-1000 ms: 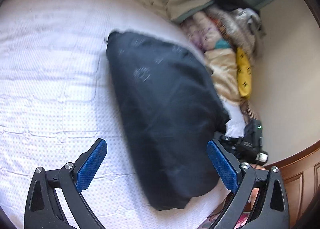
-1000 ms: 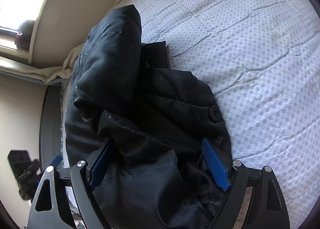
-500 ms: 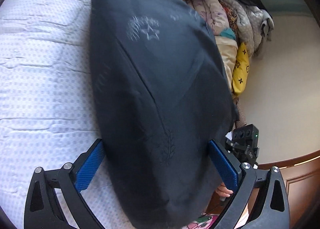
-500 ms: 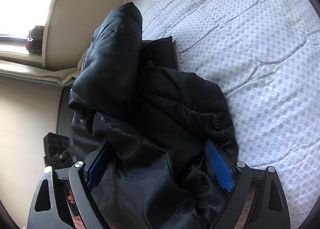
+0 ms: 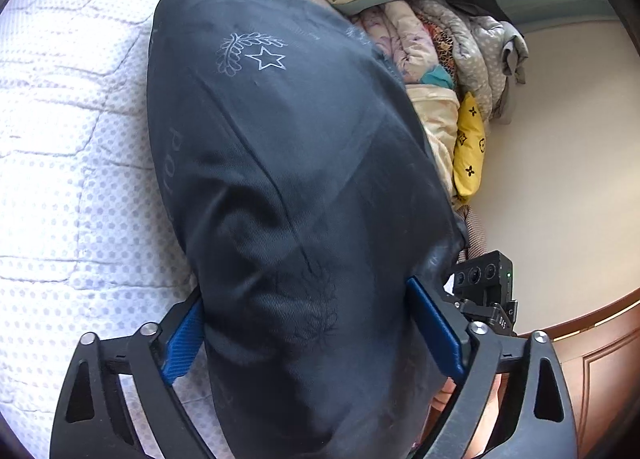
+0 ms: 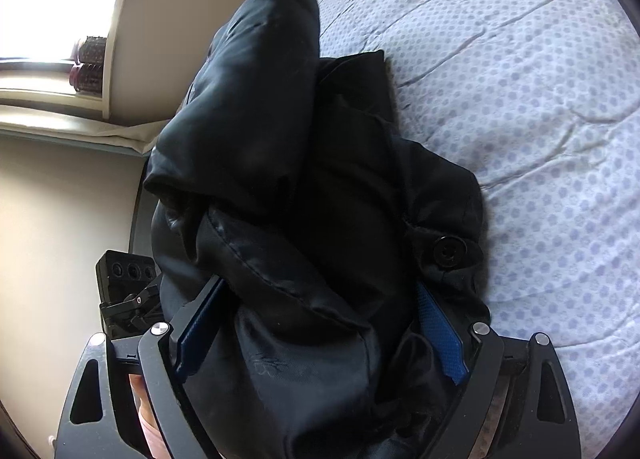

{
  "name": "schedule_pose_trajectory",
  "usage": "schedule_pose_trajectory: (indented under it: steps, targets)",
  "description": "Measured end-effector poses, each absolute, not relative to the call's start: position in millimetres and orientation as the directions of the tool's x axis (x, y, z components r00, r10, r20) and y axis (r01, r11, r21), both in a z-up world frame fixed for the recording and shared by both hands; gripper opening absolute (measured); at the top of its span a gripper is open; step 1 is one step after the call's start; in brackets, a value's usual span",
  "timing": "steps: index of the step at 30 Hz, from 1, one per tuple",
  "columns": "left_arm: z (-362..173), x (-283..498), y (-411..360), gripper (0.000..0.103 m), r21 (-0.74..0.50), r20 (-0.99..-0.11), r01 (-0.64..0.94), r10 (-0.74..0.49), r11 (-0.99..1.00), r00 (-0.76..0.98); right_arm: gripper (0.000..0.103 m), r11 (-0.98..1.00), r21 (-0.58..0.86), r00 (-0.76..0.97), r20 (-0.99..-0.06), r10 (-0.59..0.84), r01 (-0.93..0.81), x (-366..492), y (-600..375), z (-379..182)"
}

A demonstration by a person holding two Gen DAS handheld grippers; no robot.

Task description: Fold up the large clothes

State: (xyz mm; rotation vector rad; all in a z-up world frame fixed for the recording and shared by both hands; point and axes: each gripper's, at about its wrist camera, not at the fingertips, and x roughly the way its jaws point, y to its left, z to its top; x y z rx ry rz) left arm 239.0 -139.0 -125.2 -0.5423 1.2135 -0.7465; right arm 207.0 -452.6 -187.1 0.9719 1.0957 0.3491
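Note:
A large black coat (image 5: 288,187) with a printed star and leaf lining lies bunched on the bed's white dotted quilt (image 5: 60,139). In the left wrist view my left gripper (image 5: 308,323) is wide open, its blue pads on either side of the coat's near end, which fills the gap between them. In the right wrist view the coat (image 6: 312,187) shows a black button (image 6: 447,251). My right gripper (image 6: 316,323) is also wide open, with thick folds of the coat bulging between its pads. Each gripper shows at the edge of the other's view.
A pile of folded quilts and clothes (image 5: 448,59) with a yellow patterned piece (image 5: 470,147) sits at the bed's far right by the cream wall. A wooden bed frame (image 5: 592,347) curves at the right. A window shelf with hair rollers (image 6: 88,67) is at the left.
Both grippers have moved forward over the coat, so its bulk now fills the gap between each pair of pads. The coat has been pushed up and bunched. Both jaws stay wide open.

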Motion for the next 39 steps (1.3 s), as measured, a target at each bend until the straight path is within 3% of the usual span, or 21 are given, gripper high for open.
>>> schedule_pose_trajectory:
  steps: [12, 21, 34, 39]
  targets:
    - [-87, 235, -125, 0.073, -0.681, -0.602, 0.310, -0.748, 0.663, 0.280, 0.067, 0.505, 0.848, 0.500, -0.511, 0.699, 0.161, 212, -434, -177]
    - [-57, 230, -77, 0.071, -0.652, -0.583, 0.321, -0.725, 0.687, 0.367, 0.066, 0.477, 0.878, 0.502, -0.434, 0.748, 0.048, 230, -395, -154]
    - [-60, 235, 44, 0.072, -0.636, -0.633, 0.145, -0.619, 0.758, 0.465, 0.066, 0.478, 0.878, 0.381, -0.435, 0.816, -0.020, 261, -285, -159]
    - [-88, 237, 71, 0.084, -0.607, -0.721, 0.002, -0.551, 0.795, 0.420, 0.069, 0.568, 0.823, 0.354, -0.528, 0.772, -0.013, 265, -259, -166]
